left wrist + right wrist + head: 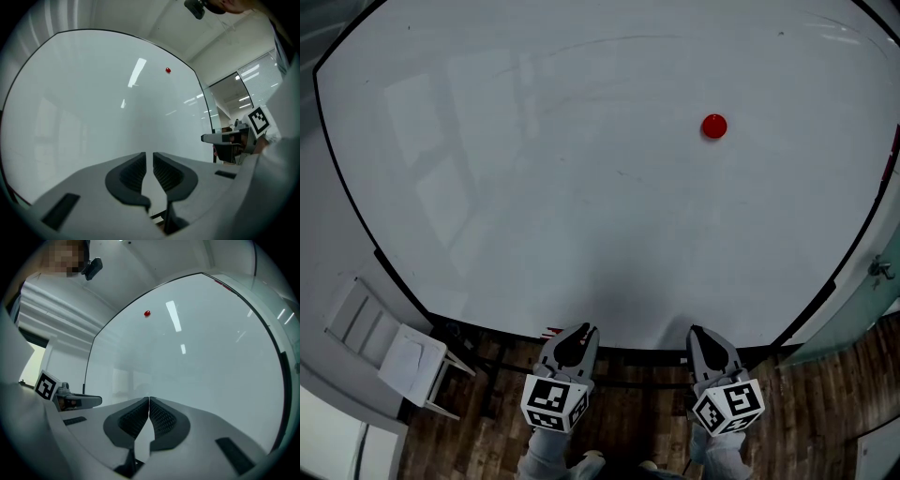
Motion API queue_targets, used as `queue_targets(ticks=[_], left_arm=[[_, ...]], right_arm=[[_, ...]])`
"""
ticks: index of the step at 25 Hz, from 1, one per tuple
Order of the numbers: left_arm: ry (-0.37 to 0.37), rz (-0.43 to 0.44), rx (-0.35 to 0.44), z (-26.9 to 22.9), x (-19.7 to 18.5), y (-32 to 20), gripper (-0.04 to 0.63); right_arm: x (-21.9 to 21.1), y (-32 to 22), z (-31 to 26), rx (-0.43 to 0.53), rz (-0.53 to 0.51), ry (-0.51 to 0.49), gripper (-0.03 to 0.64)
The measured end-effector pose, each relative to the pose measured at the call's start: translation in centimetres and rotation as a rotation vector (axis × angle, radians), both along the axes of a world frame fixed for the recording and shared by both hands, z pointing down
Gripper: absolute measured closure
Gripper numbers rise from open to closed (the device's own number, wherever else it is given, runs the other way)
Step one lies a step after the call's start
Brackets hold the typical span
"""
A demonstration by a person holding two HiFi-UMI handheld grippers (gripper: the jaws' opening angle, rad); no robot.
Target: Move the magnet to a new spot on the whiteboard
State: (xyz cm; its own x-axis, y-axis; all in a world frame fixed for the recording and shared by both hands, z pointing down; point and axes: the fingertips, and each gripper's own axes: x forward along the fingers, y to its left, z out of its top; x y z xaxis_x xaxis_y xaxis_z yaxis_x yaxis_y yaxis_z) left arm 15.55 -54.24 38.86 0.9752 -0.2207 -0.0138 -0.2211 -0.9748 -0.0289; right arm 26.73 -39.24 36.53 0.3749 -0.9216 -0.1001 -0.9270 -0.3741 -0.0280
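A small round red magnet (713, 126) sticks to the upper right of the large whiteboard (562, 187). It shows as a tiny red dot (168, 70) in the left gripper view and again as a dot (147, 313) in the right gripper view. Both grippers hang low in front of the board's bottom edge, far below the magnet. My left gripper (581, 330) (148, 157) has a narrow gap between its pads, with nothing in it. My right gripper (698, 333) (149, 399) has its tips touching and holds nothing.
The board's black frame (356, 216) curves round it. A white folding chair or step (403, 361) stands at the lower left on the wooden floor (619, 394). A glass partition (862, 309) lies to the right. Each gripper shows in the other's view, the right gripper (220, 138) and the left gripper (79, 401).
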Motion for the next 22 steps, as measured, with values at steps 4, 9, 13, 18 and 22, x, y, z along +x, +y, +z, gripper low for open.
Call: queue_targets(ticks=[4, 9, 13, 18, 22], left_arm=[[-0.025, -0.029, -0.022, 1.3, -0.2, -0.3, 0.573], [-0.064, -0.039, -0.053, 3.4, -1.0, -0.5, 0.584], [-0.063, -0.005, -0.076, 4.3, -1.6, 0.0, 0.586], [-0.064, 0.035, -0.062, 4.6, -1.8, 0.5, 0.586], [-0.076, 0.037, -0.038, 4.7, -1.8, 0.4, 0.586]], right_arm=[[-0.6, -0.4, 1.3, -0.018, -0.010, -0.030, 0.591], [-1.1, 0.1, 4.5, -0.086, 0.002, -0.063, 0.589], [-1.6, 0.4, 6.5, -0.133, -0.002, -0.080, 0.589], [-2.3, 0.1, 6.5, -0.129, -0.046, -0.085, 0.591], [-2.4, 0.2, 6.3, -0.130, -0.050, -0.084, 0.591]])
